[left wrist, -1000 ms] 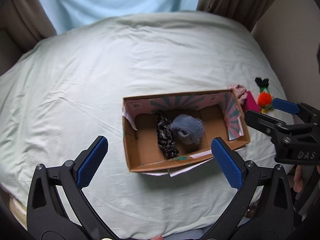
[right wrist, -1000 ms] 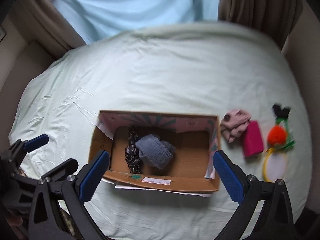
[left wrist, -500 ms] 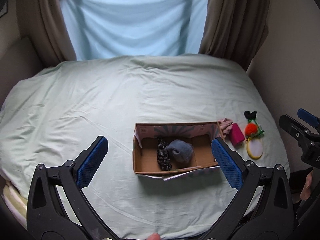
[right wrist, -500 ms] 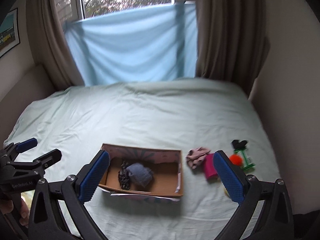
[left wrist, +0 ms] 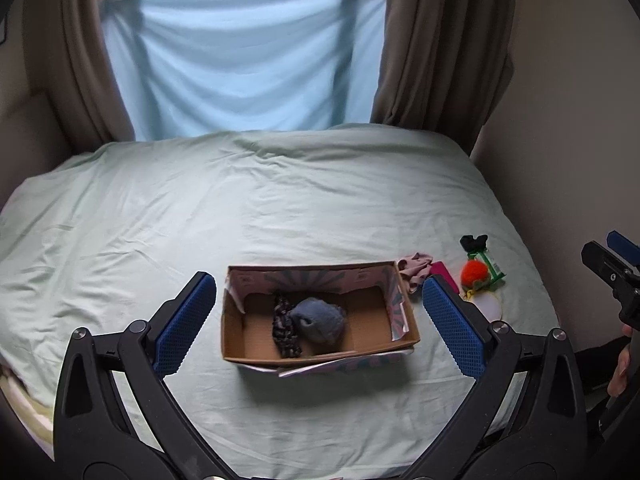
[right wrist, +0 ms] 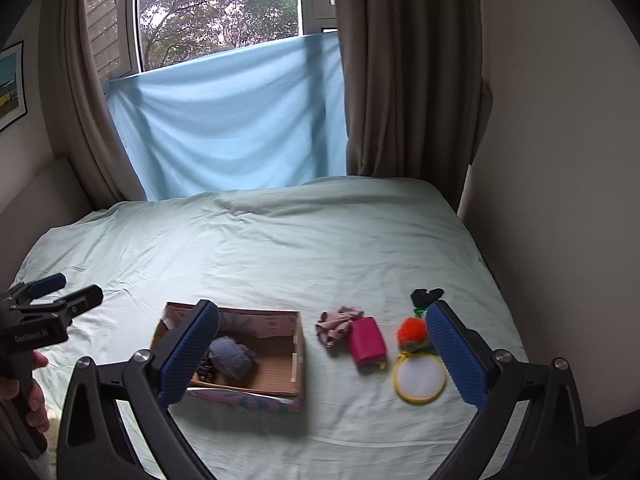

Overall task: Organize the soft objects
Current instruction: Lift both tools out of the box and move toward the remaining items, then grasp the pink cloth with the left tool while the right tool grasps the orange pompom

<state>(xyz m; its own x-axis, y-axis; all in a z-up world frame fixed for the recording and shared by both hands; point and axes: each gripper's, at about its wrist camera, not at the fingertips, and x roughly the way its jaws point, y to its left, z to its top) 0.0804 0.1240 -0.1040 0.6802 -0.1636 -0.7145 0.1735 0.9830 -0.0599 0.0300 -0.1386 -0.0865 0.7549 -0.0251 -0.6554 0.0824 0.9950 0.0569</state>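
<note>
- Left gripper (left wrist: 318,318): fingers spread wide apart, nothing between them; held above the near edge of the bed (left wrist: 280,208), with the cardboard box (left wrist: 320,354) framed in the gap.
- Right gripper (right wrist: 322,354): fingers likewise spread wide, holding nothing; held above the near edge of the bed. Its left pad (right wrist: 188,354) overlaps the box's left end in the right wrist view.
- Cardboard box: open-topped, patterned inner walls, resting on the pale green sheet near the front of the bed.
- Box contents: a grey-blue rolled fabric item (left wrist: 320,318) near the middle, touching a dark patterned fabric item (left wrist: 284,328) on its left. The right part of the box floor is bare.
- Items on the sheet right of the box, outside it: a crumpled pink cloth (right wrist: 338,324) touching a magenta rectangular pouch (right wrist: 366,342); beyond these, an orange pom-pom (right wrist: 412,330), a yellow-rimmed round hoop (right wrist: 418,378) and a small black fabric piece (right wrist: 426,296).
- Background: a light blue cloth (right wrist: 228,120) hung across the lower window, brown curtains (right wrist: 404,80) on both sides.
</note>
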